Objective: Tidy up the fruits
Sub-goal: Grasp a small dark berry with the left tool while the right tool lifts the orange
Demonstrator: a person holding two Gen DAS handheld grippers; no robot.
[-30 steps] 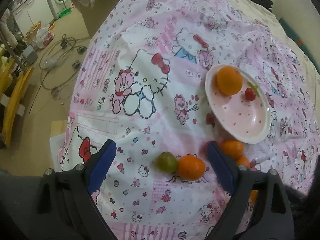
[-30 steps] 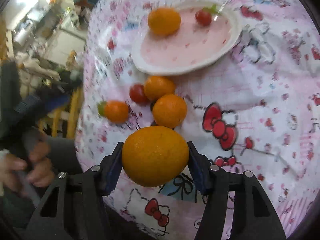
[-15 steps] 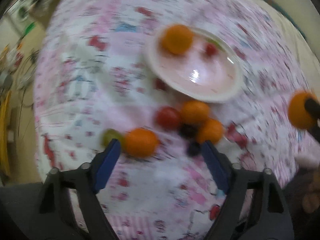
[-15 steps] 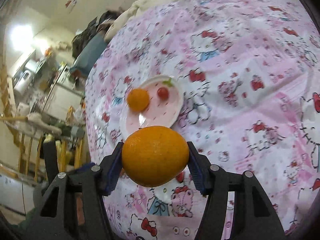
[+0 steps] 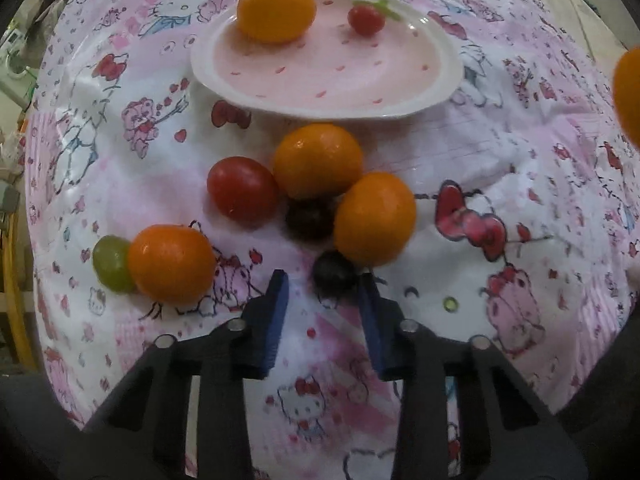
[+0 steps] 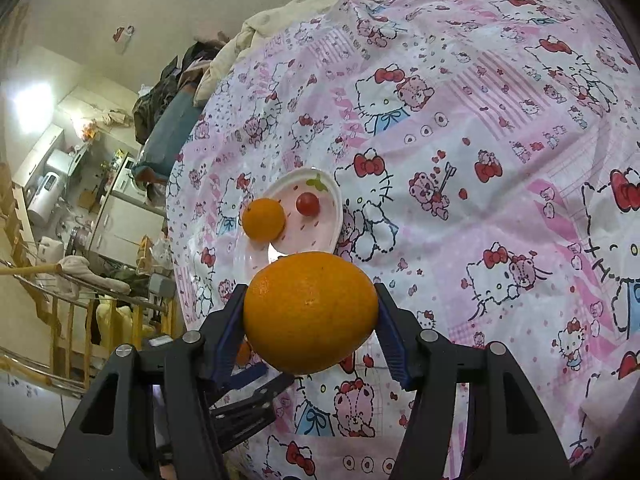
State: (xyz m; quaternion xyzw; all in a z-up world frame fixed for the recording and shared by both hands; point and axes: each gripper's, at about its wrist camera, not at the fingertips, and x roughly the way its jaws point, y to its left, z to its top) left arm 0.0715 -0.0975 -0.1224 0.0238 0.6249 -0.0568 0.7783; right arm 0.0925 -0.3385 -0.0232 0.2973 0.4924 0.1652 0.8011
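Fruit still waits loose on the pink cartoon-print cloth [image 5: 520, 152]: three small round oranges, a red cherry tomato [image 5: 242, 190], a green grape [image 5: 110, 264] and two dark grapes. The left gripper [image 5: 324, 292] has narrowed from wide open and dropped close, jaws part open around the nearer dark round grape [image 5: 333, 274], not yet pinching it. At twelve o'clock the pink white-rimmed plate [image 5: 448, 80] holds an orange and a tomato. The right gripper [image 6: 310, 314] stays clamped on a large orange [image 6: 310, 312], lifted high, plate beyond at eleven o'clock.
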